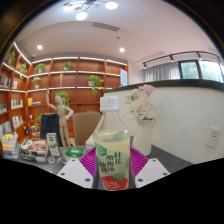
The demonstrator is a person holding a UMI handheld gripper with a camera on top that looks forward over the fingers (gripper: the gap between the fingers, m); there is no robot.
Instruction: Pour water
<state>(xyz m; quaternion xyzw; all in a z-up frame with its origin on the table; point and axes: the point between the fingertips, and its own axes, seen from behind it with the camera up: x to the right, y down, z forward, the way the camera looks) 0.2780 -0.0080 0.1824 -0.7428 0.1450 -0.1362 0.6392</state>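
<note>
A clear plastic bottle with a white cap and a green, white and red label stands upright between my fingers, filled with pale liquid. My gripper is shut on the bottle, and the magenta pads press on its left and right sides at label height. The bottle is lifted well above the table. Its lower end is hidden below the fingers. No cup or other vessel for the water shows in this view.
Beyond the bottle stands a white counter with a vase of pale flowers. To the left are wooden shelves with plants, a wooden mannequin and several small items on a table.
</note>
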